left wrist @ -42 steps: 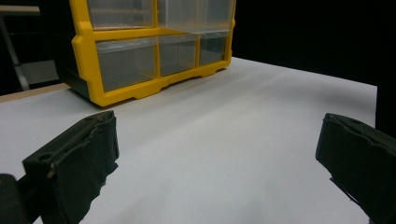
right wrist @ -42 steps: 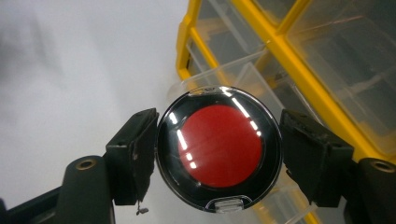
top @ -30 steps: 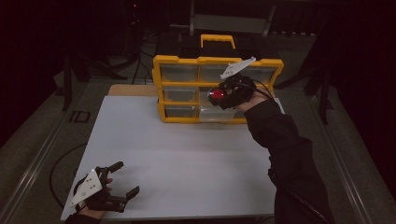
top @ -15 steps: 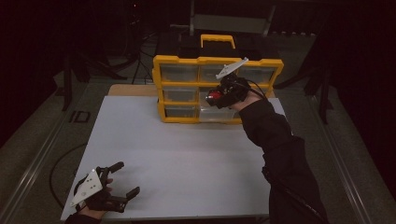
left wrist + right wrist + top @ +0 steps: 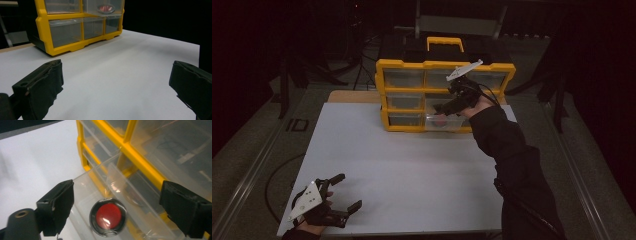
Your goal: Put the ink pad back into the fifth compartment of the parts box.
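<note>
— High view first: where's the right gripper (image 5: 443, 106)?

— Up at the yellow organizer (image 5: 412, 65), which stands at the far edge of the white table (image 5: 412, 165). It hangs over a clear drawer (image 5: 452, 123) that is pulled out of the organizer's front on the right side, low down.

— Is it holding anything?

— No. Its jaws have just been opening, and in the right gripper view they stand wide apart with nothing pressed between them. Below the gap lies a red disc (image 5: 108, 216) in a dark round rim.

— So where exactly is the disc?

— On the floor of that open drawer (image 5: 85, 195), beneath the right gripper (image 5: 116, 202) and apart from both pads. From the high view it shows as a small red spot (image 5: 440, 120) through the clear plastic. The left gripper view catches it too, as a red oval (image 5: 106, 8) behind the drawer's front wall.

— And the left gripper (image 5: 346, 195)?

— Down at the near left corner of the table, well apart from the organizer. Its jaws are spread wide, bare white table (image 5: 125, 75) between them, nothing gripped. It (image 5: 116, 82) points across the table toward the organizer (image 5: 42, 27).

— Are the other drawers shut?

— The ones I can make out sit flush in the yellow frame; their contents are too dim to tell.
</note>
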Demonstrator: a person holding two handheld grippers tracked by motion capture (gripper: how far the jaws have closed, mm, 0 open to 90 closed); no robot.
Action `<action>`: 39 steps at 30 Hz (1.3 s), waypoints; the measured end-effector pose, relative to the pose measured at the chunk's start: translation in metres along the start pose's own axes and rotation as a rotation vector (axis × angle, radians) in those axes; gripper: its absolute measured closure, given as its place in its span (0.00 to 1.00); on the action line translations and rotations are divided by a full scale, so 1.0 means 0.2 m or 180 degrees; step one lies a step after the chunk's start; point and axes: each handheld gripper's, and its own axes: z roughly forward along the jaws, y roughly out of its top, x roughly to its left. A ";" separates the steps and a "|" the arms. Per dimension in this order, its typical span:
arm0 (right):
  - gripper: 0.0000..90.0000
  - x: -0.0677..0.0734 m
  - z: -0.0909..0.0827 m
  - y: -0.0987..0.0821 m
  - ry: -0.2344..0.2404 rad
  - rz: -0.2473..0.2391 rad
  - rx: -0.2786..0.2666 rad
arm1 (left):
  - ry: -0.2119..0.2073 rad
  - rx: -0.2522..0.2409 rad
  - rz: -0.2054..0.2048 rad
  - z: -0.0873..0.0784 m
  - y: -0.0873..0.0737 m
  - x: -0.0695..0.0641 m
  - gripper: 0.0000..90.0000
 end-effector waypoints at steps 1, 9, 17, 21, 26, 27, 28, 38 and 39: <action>0.11 0.00 -0.01 0.00 0.0020 -0.0002 -0.0012 | -0.0001 0.0000 -0.0003 0.00 0.00 0.00 0.00; 0.10 0.01 -0.03 -0.02 0.0075 0.0047 -0.0030 | 0.0000 0.0005 0.0005 0.00 0.00 0.00 0.00; 0.10 0.03 -0.04 -0.07 0.0145 0.0079 -0.0065 | -0.0002 0.0008 0.0009 0.00 0.00 0.00 0.00; 0.10 0.03 -0.05 -0.09 0.0123 0.0049 -0.0061 | 0.0000 0.0006 0.0009 0.01 0.00 0.00 0.00; 0.10 0.04 -0.09 -0.10 0.0114 0.0044 -0.0149 | -0.0002 0.0006 0.0008 0.01 0.00 0.00 0.00; 0.10 0.04 -0.10 -0.11 0.0114 0.0044 -0.0168 | -0.0004 0.0008 0.0008 0.01 0.00 0.00 0.00; 0.10 0.04 -0.10 -0.11 0.0114 0.0045 -0.0171 | 0.0000 0.0009 0.0009 0.01 0.01 0.00 0.00; 0.10 0.11 -0.17 -0.17 0.0121 0.0030 -0.0223 | -0.0005 -0.0007 0.0005 0.00 0.01 0.00 0.00; 0.10 0.11 -0.18 -0.18 0.0111 0.0020 -0.0222 | -0.0007 -0.0010 -0.0001 0.00 0.01 0.00 0.00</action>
